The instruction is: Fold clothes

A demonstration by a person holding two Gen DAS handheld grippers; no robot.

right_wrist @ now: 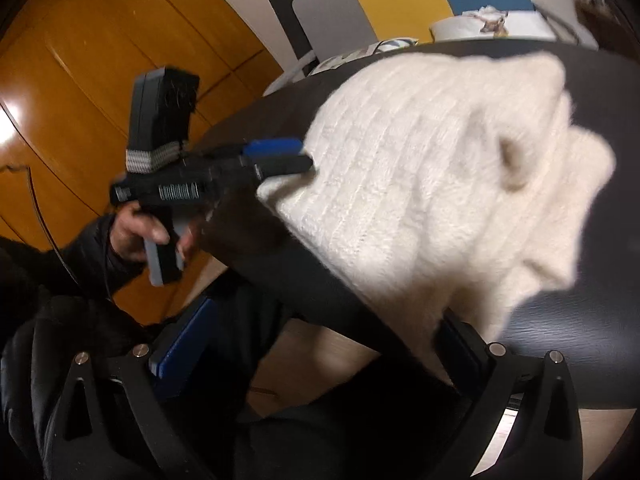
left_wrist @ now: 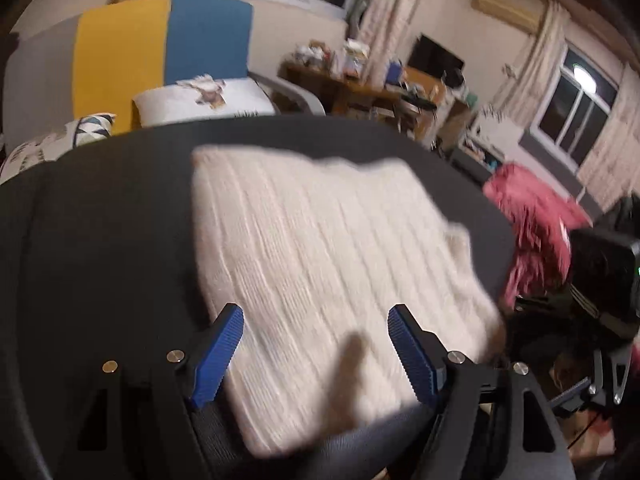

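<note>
Your white knit sweater lies folded into a rough rectangle on the dark tabletop, its near edge hanging slightly over the tabletop's rim toward you. From the left wrist view, your left tongs are spread wide, the two blue pads standing apart above the sweater's near edge with nothing between them. The picture is blurred, so you cannot tell whether the pads touch the knit.

From the right wrist view, those left tongs appear side-on at the sweater's left edge, your hand wrapped around the grip below. Your right tongs are also released: the blue left pad sits off the tabletop over your dark clothing, and the other finger is partly hidden behind the sweater's overhanging corner.

A red garment lies heaped beyond the tabletop's right side. Behind the tabletop stand pillows against a grey, yellow and blue panel.
</note>
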